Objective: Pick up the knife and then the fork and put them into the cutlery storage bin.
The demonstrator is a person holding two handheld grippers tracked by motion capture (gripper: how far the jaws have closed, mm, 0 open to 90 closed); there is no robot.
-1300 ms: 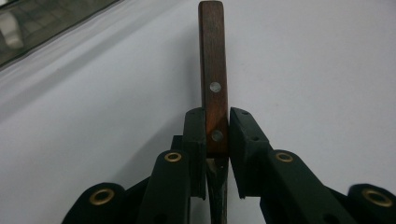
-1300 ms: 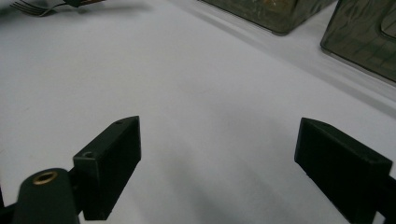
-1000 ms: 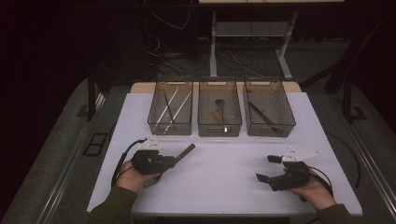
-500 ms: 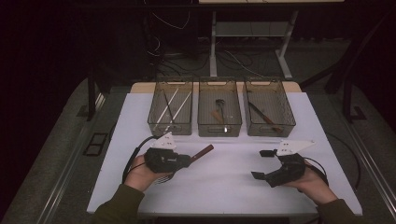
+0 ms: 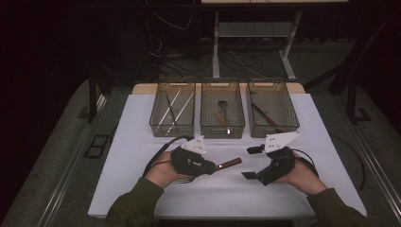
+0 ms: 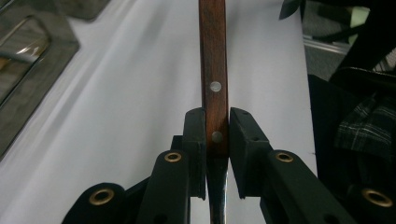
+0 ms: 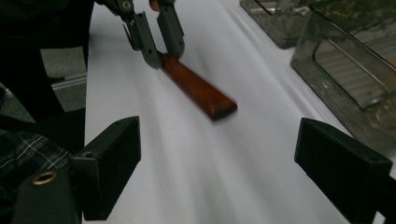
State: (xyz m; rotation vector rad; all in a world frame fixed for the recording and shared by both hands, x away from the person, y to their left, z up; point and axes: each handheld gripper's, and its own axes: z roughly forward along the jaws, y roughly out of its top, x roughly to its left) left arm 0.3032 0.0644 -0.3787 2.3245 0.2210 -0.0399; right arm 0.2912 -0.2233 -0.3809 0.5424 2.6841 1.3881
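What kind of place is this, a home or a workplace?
Probably a lab or recording studio, not a home: a table covered in plain white, three clear bins in a row holding utensils, dark surroundings, and loose cables on the floor behind.

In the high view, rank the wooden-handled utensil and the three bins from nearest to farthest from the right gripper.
From the right gripper:
1. Wooden-handled utensil, just left, clamped in the left gripper.
2. Right bin, straight beyond.
3. Middle bin, beyond, leftward.
4. Left bin, far left.

White-covered table [image 5: 142,189]; three clear bins [image 5: 222,111] side by side along far edge.
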